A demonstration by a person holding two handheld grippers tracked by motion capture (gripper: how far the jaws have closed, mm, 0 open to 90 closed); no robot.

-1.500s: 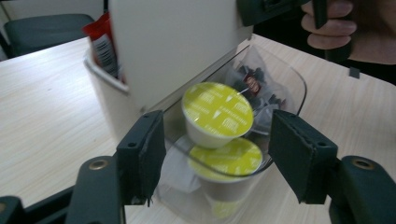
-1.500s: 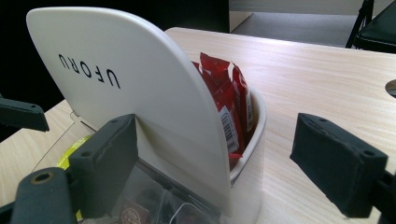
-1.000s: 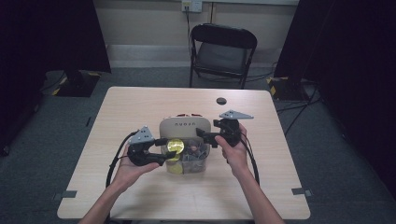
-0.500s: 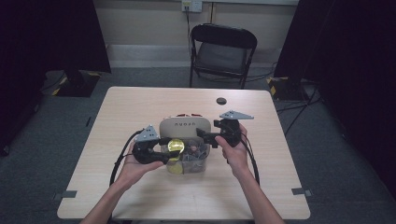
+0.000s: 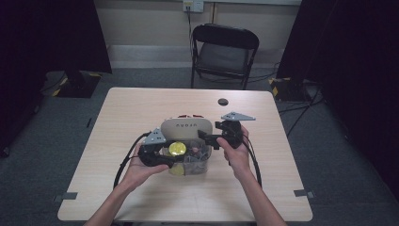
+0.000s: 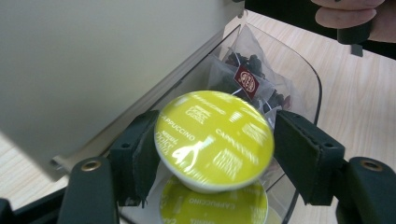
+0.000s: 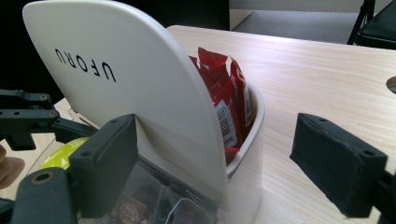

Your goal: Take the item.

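My left tongs (image 6: 212,154) pinch a yellow-green cappuccino capsule (image 6: 214,139) between their two black pads, one pad pressed to each side of its rim, and I hold it just above the clear plastic drawer (image 6: 299,79) that sticks out at the front of the white organiser (image 5: 186,127). Beneath it in that drawer lies a second capsule (image 6: 215,205) of the same kind, and further in I see mesh tea bags (image 6: 245,70), one with a small red tag. The organiser's tall white panel carries the letters UFORU (image 7: 86,65), and behind that panel its open bin holds red sachets (image 7: 229,102) standing upright. My right tongs (image 7: 233,172) are spread wide, pinching nothing; one pad sits right against the front of the white panel, the other hangs clear over the bare wood. In the high view the organiser stands near the middle of the counter (image 5: 141,103), with a small dark round disc (image 5: 222,101) well apart toward the far edge and a black folding chair (image 5: 226,47) beyond.
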